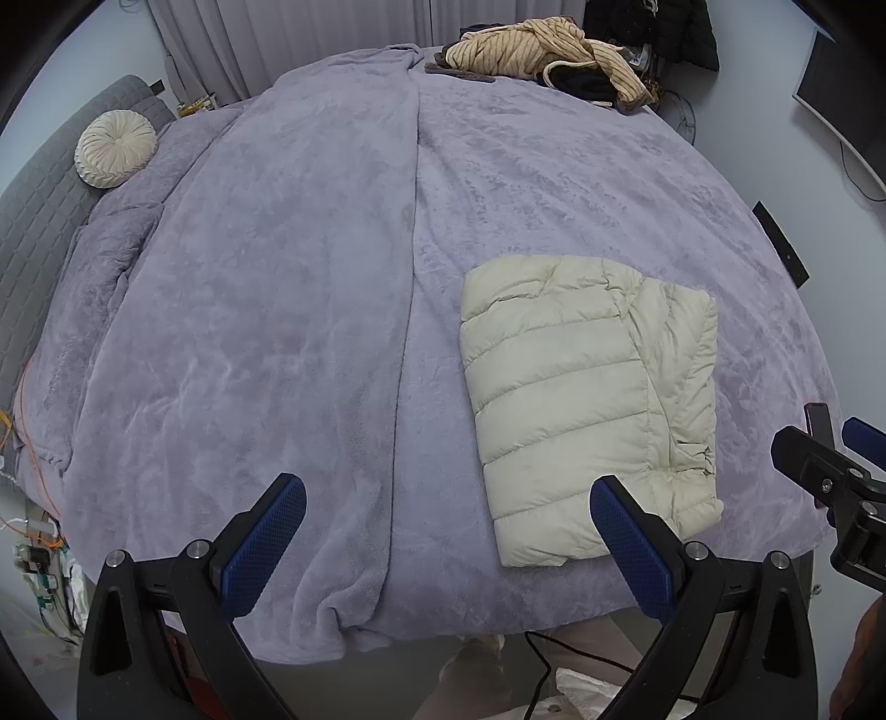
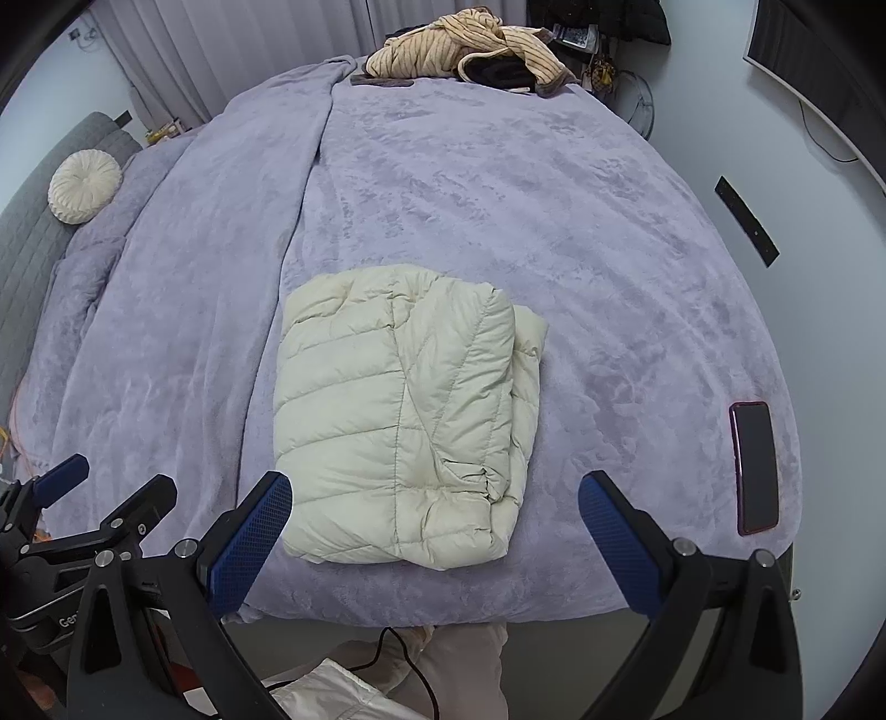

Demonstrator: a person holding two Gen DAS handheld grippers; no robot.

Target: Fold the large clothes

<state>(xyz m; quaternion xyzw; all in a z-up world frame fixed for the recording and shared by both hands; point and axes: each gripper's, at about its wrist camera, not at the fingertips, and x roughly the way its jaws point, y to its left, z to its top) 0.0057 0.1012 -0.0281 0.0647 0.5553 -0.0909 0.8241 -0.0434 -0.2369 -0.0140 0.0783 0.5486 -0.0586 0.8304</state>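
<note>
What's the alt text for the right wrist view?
A folded cream puffer jacket lies on a lavender blanket covering the bed, ahead of the open, empty right gripper. A phone lies to the right near the bed's edge, with a heap of striped clothes at the far end.

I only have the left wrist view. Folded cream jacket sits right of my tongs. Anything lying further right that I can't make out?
Observer: Yes, a phone lies flat on the purple blanket, right of the jacket, near the bed's edge.
Operator: Are the right tongs holding anything?
Observer: No. The right tongs are open and empty, short of the jacket's near edge.
Operator: Is the jacket touching the phone?
Observer: No, bare blanket separates them.
</note>
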